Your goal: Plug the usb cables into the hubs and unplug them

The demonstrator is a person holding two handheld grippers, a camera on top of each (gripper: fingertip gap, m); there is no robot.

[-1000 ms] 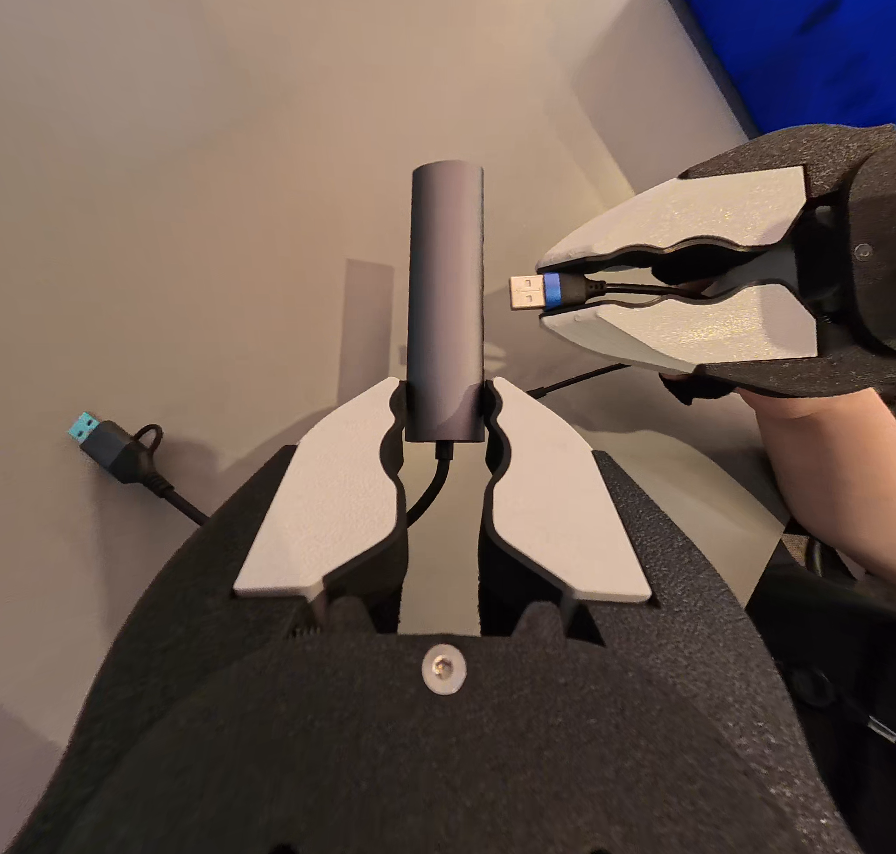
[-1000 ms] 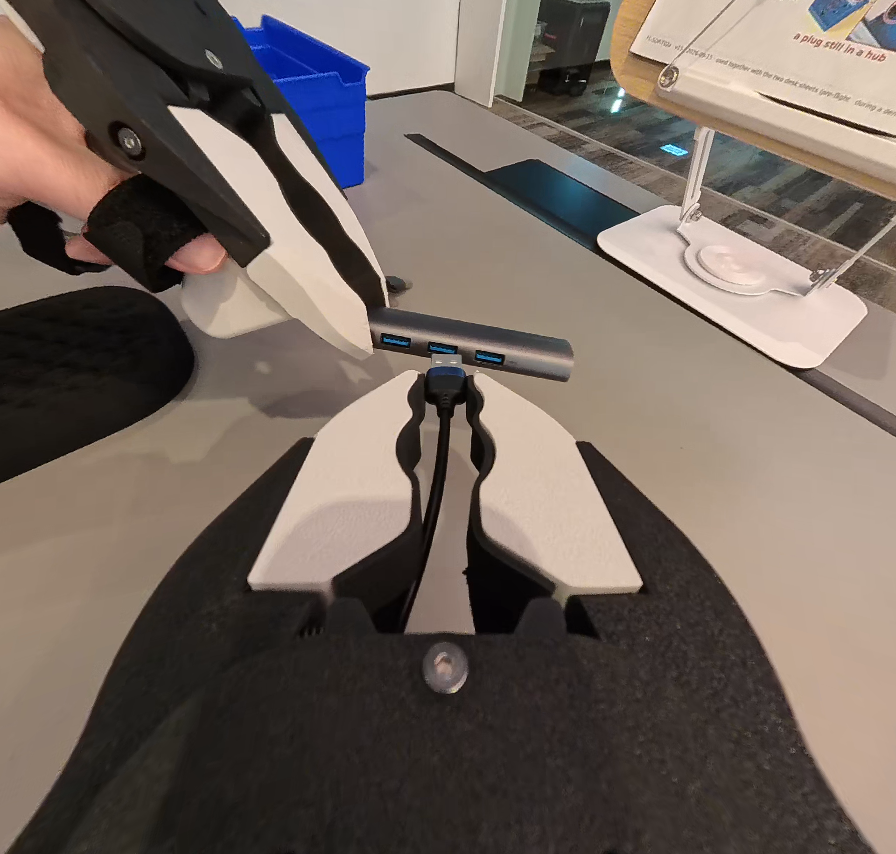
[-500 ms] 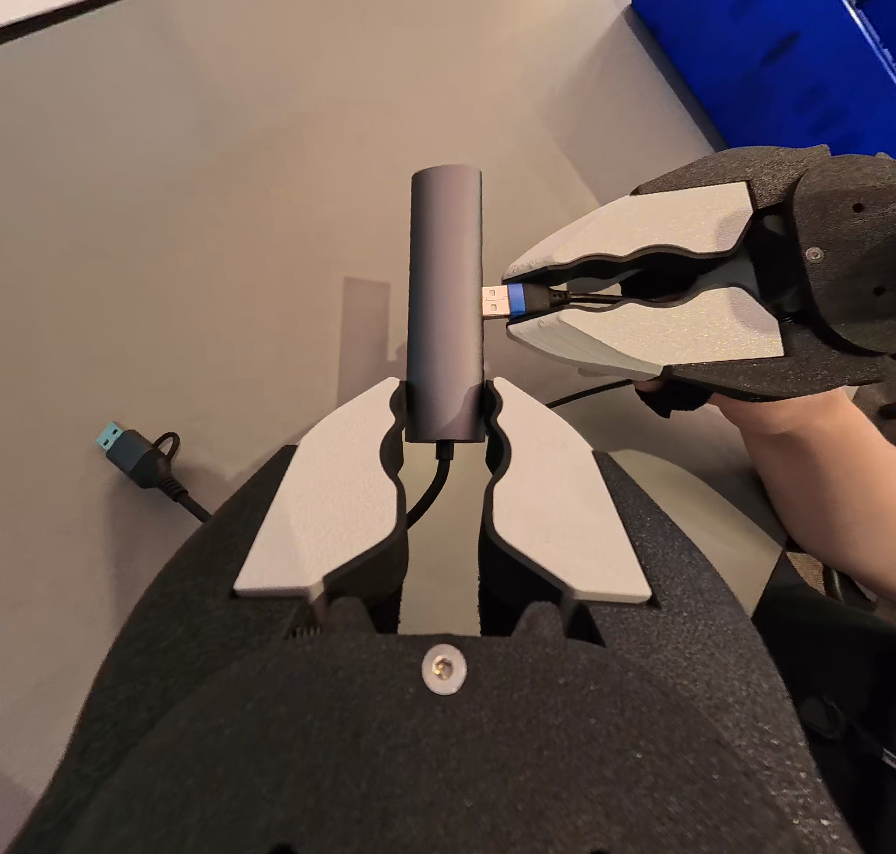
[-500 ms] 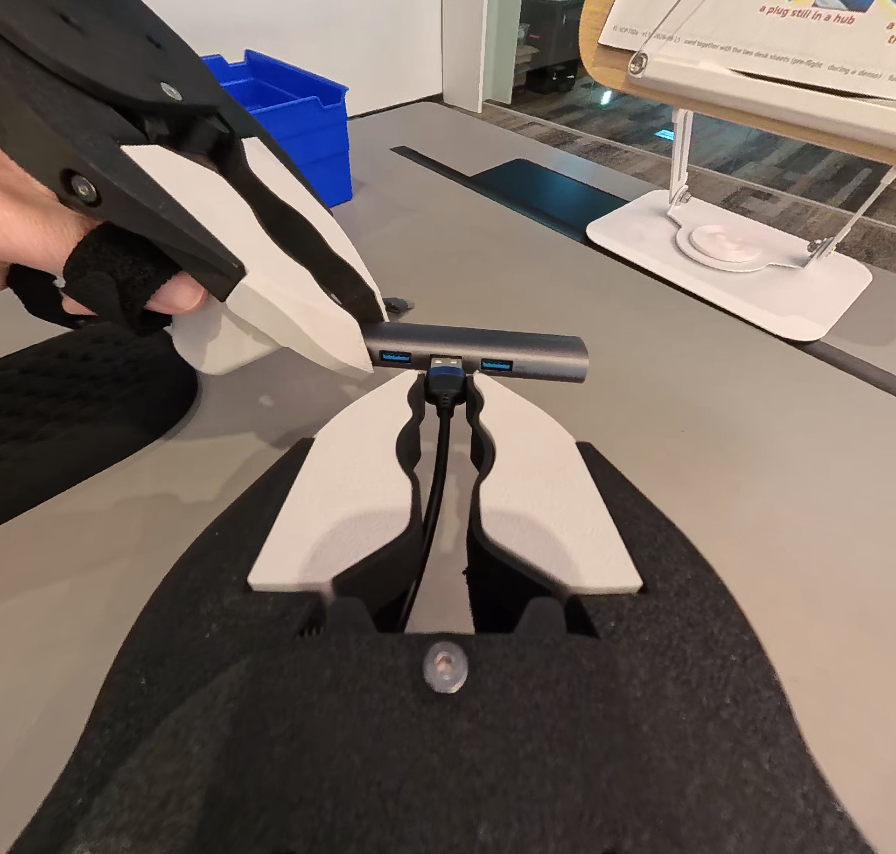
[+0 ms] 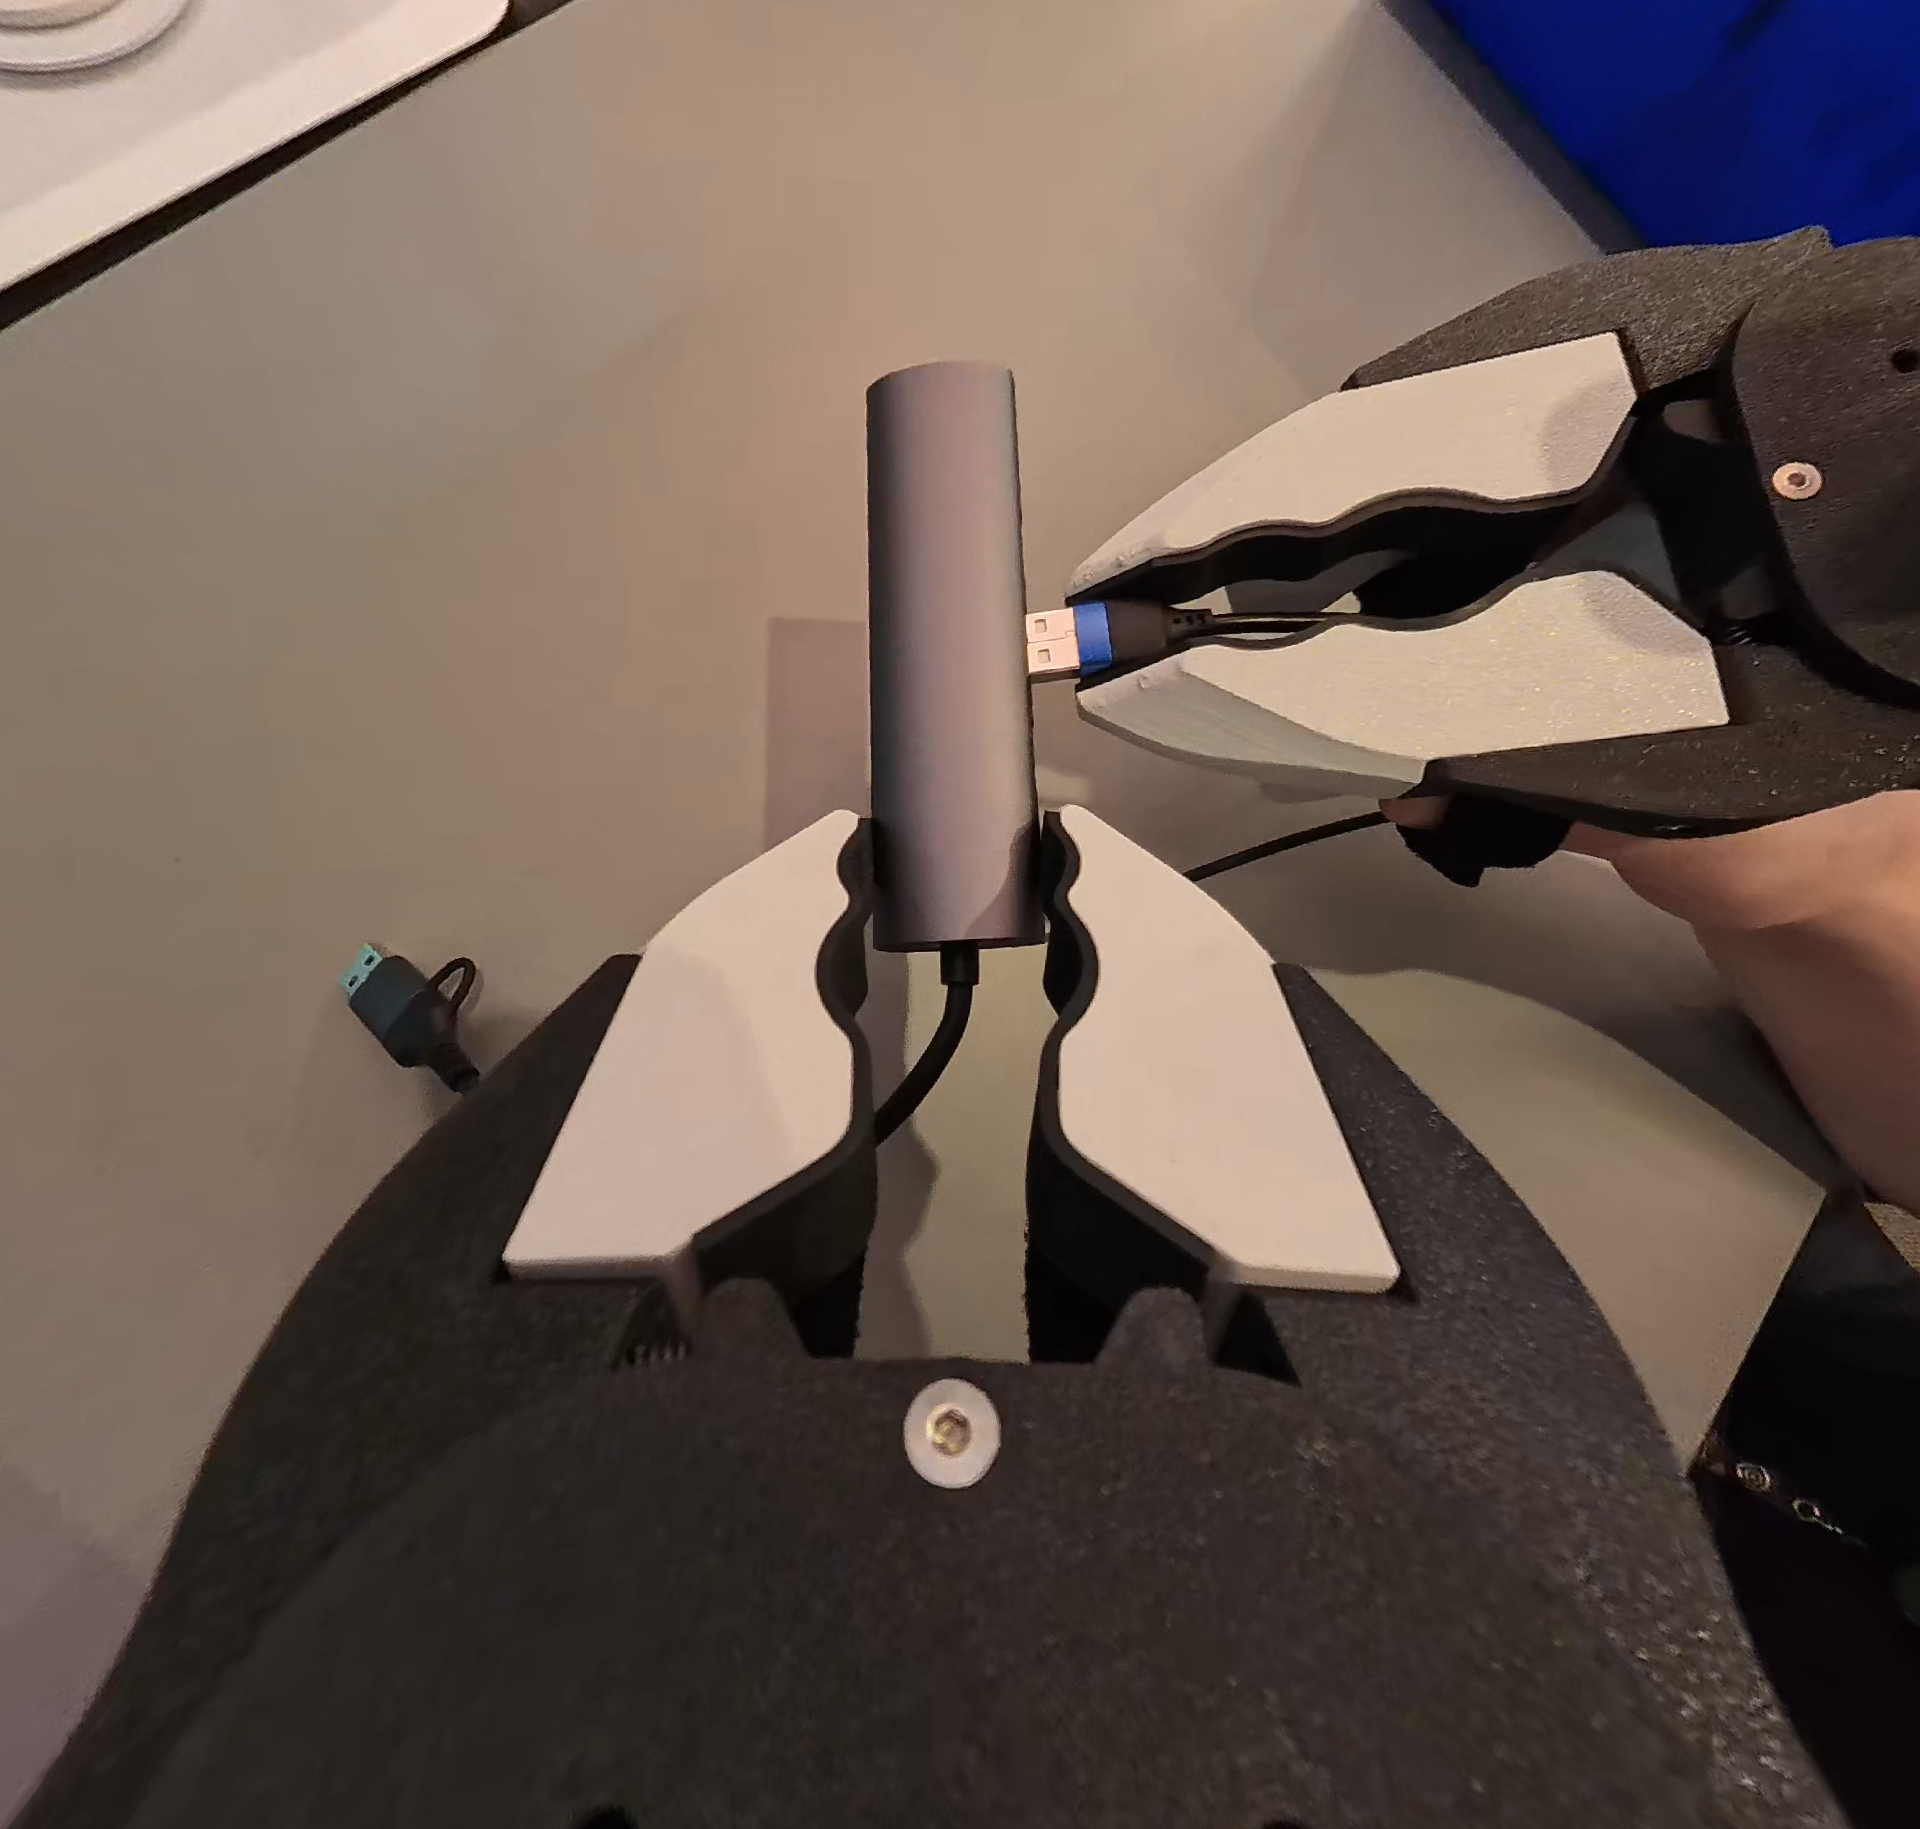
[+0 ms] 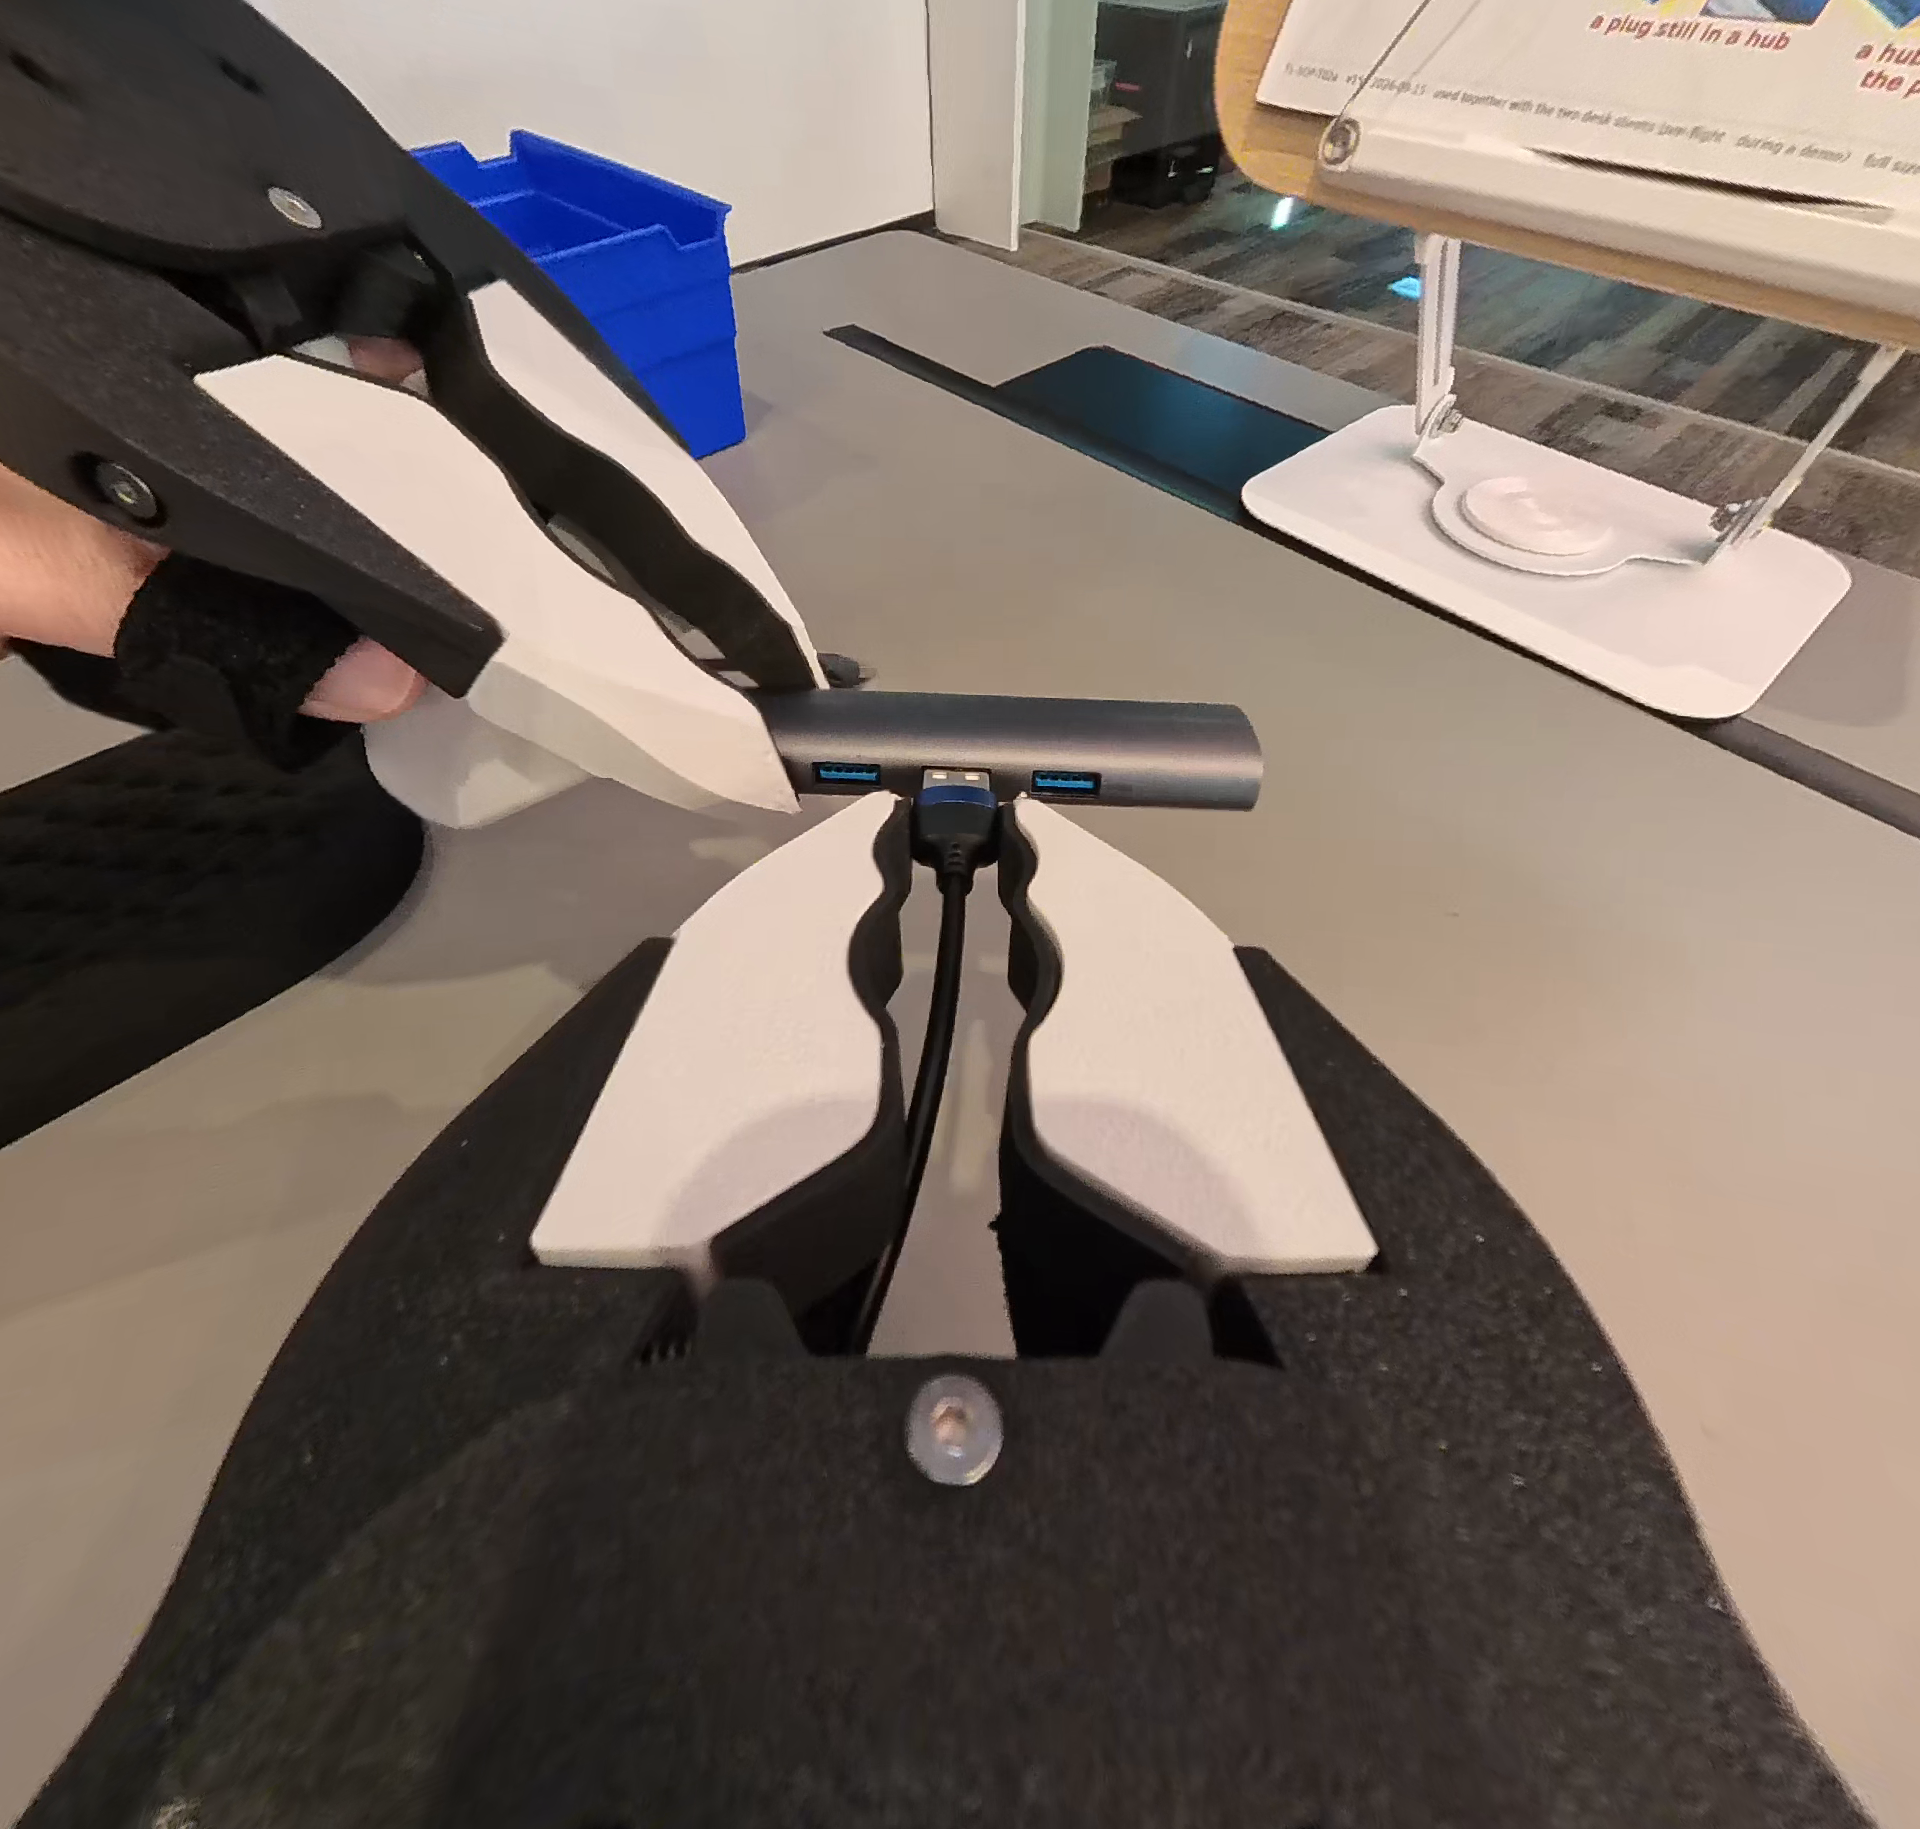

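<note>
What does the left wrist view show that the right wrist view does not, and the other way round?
Only the left wrist view shows the hub's own teal-tipped plug lying on the table, and the hub's closed back.

Only the right wrist view shows the hub's port side, with two free blue ports either side of the plug, and the board on its stand.

Both show the left gripper shut on the hub, the right gripper shut on the USB plug at the middle port, and the blue bin.

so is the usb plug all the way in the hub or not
Not fully in. The plug sits at the hub's middle port, but bare metal shell still shows between its blue collar and the hub in both views.
</note>
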